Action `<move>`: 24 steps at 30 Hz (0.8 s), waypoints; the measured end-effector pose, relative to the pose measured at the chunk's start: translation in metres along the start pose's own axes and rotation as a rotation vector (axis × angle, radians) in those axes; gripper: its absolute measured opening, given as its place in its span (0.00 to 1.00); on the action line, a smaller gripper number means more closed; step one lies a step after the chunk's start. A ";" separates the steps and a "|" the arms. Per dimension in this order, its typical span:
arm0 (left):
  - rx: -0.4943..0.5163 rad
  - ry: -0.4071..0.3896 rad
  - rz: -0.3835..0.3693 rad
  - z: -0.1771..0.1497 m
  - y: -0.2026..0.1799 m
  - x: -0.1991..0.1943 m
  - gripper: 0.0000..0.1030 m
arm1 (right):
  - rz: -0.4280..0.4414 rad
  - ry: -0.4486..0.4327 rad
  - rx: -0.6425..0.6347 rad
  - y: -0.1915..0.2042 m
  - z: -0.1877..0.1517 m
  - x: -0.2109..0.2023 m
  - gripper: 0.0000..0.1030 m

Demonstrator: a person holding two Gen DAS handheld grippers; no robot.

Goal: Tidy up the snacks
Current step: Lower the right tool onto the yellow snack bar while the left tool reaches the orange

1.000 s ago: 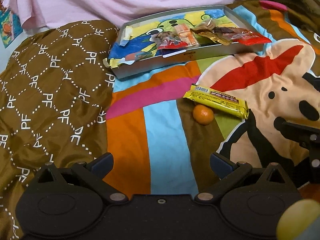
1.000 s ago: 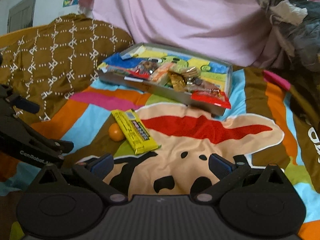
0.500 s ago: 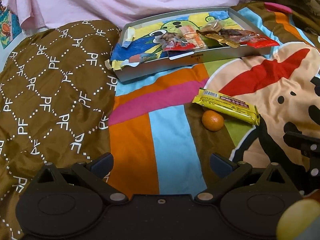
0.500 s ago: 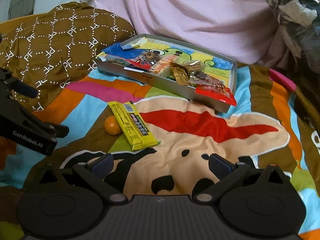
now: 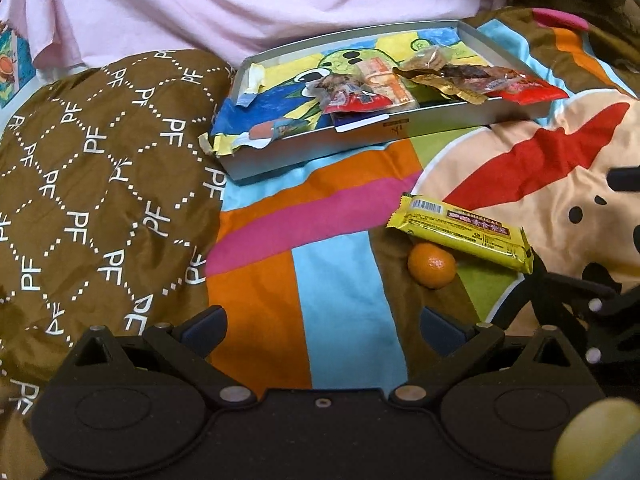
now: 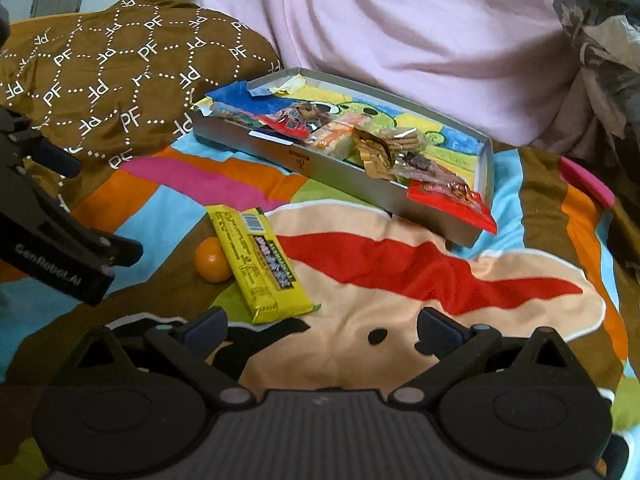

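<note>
Both tools, left [image 5: 322,322] and right [image 6: 322,322], hang spread and empty over the colourful bedspread [image 6: 440,280], where 2 snacks, a yellow wrapped bar [image 6: 258,262] and small orange fruit [image 6: 212,260], lie outside the half-filled shallow grey cardboard tray [image 6: 340,178].

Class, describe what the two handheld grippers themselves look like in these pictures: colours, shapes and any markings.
Both the left gripper and right gripper are matte black, with two round housings, silver pivot pins and angled link arms ending in dark blue fingertips. The right one's base is ribbed. In the right wrist view, the left gripper's side carries pale lettering, roughly "GenRobot.AI". No cables or sleeves show.
</note>
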State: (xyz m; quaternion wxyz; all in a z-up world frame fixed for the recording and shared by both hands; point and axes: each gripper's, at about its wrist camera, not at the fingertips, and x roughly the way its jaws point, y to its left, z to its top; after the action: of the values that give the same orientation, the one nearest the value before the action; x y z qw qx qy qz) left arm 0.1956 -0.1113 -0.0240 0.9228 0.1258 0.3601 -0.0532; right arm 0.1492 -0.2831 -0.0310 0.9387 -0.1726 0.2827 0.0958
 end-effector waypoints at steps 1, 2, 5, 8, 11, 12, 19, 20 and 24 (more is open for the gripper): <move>-0.002 -0.002 0.000 0.000 0.001 0.001 0.99 | -0.002 -0.005 -0.009 0.000 0.000 0.002 1.00; -0.006 -0.002 0.001 0.001 0.002 0.002 0.99 | -0.003 -0.010 -0.020 0.001 -0.001 0.004 1.00; -0.021 -0.015 0.007 0.003 0.006 0.005 0.99 | -0.023 -0.019 -0.071 0.006 -0.002 0.009 1.00; -0.056 -0.070 0.019 0.005 0.011 0.003 0.99 | -0.054 -0.050 -0.138 0.015 -0.005 0.010 1.00; -0.069 -0.096 0.009 0.006 0.012 0.003 0.99 | -0.069 -0.084 -0.192 0.023 -0.006 0.011 1.00; -0.069 -0.099 0.007 0.007 0.012 0.004 0.99 | -0.076 -0.091 -0.203 0.025 -0.007 0.013 1.00; -0.042 -0.114 -0.032 0.010 0.005 0.005 0.99 | -0.111 -0.106 -0.283 0.040 -0.011 0.029 0.98; -0.042 -0.114 -0.032 0.010 0.004 0.005 0.99 | -0.109 -0.103 -0.293 0.042 -0.011 0.032 0.96; -0.040 -0.102 -0.039 0.010 0.001 0.008 0.99 | -0.102 -0.104 -0.302 0.046 -0.010 0.043 0.88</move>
State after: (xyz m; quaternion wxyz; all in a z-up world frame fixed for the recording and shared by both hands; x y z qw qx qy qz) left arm 0.2076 -0.1132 -0.0221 0.9411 0.0974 0.3159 -0.0702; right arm 0.1668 -0.2408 -0.0754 0.9190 -0.3208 0.2071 0.0981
